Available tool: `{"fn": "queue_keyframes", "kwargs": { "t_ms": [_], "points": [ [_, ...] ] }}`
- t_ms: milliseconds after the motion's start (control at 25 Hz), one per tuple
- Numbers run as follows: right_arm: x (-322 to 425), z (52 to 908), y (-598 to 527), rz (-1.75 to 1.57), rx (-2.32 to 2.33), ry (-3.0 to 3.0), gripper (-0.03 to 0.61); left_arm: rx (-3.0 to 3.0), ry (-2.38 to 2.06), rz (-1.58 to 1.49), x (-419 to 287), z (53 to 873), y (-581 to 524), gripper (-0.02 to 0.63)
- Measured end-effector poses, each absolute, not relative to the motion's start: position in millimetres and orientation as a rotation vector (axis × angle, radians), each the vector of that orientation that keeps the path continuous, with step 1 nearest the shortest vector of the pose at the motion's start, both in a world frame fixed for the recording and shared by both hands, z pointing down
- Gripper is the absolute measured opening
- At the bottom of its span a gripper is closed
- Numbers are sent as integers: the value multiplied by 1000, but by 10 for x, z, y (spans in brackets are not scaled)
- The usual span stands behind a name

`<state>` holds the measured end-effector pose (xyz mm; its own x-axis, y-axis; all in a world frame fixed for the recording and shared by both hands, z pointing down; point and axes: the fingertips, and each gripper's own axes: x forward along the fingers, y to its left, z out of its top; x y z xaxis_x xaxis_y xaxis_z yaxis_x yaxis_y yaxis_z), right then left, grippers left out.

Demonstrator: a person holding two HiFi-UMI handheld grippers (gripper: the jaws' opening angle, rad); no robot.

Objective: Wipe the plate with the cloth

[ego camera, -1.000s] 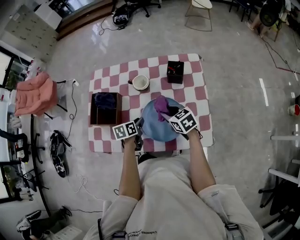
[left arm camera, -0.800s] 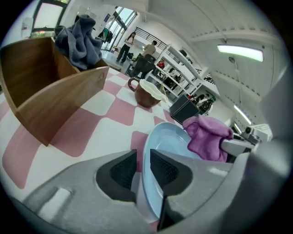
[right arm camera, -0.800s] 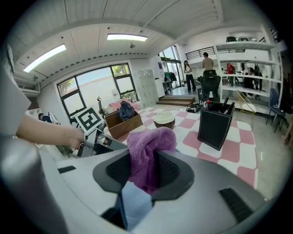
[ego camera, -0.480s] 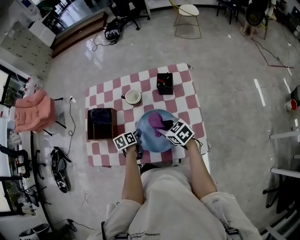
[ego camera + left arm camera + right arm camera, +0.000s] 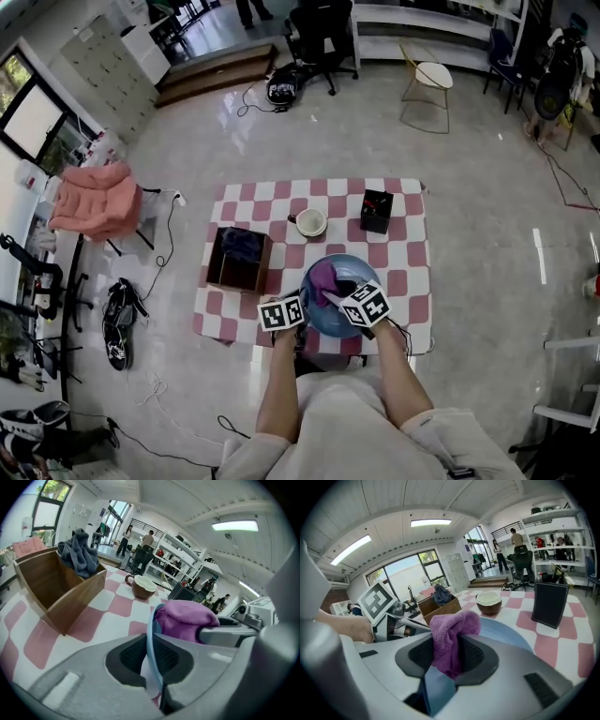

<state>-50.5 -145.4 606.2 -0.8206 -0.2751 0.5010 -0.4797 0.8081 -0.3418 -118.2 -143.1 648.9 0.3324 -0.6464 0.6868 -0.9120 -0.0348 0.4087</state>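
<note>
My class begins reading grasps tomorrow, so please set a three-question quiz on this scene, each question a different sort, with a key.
1. True or false: the left gripper has its jaws shut on the rim of the blue plate.
2. What does the right gripper hold? A) a sponge B) the purple cloth C) a spoon
3. Fill in: the grey cloth lies inside the ____.
Key: 1 true; 2 B; 3 wooden box.

On our table [image 5: 410, 246], the plate [image 5: 322, 314] sat nearest us with the cloth [image 5: 325, 277] on it, the wooden box [image 5: 236, 278] to its left, the cup [image 5: 310, 222] behind, an upright box [image 5: 376, 211] right of the cup.
</note>
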Motion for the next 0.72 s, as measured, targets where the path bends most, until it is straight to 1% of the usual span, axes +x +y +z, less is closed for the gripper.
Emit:
{"fn": "queue_keyframes", "kwargs": {
  "t_ms": [200,480,720],
  "points": [
    [-831,6041,-1222,594,409,-2606,133,1791,-1447,451,-1436,6350,-1264,25],
    [-1009,6106,-1139,573,391,-2597,133,1840,-1496,499,-1388,6275,-1219,25],
    [-1052,6078,-1305,533,456,-2587,133,1881,-1533,532,-1357,6145,-1336,25]
  ]
}}
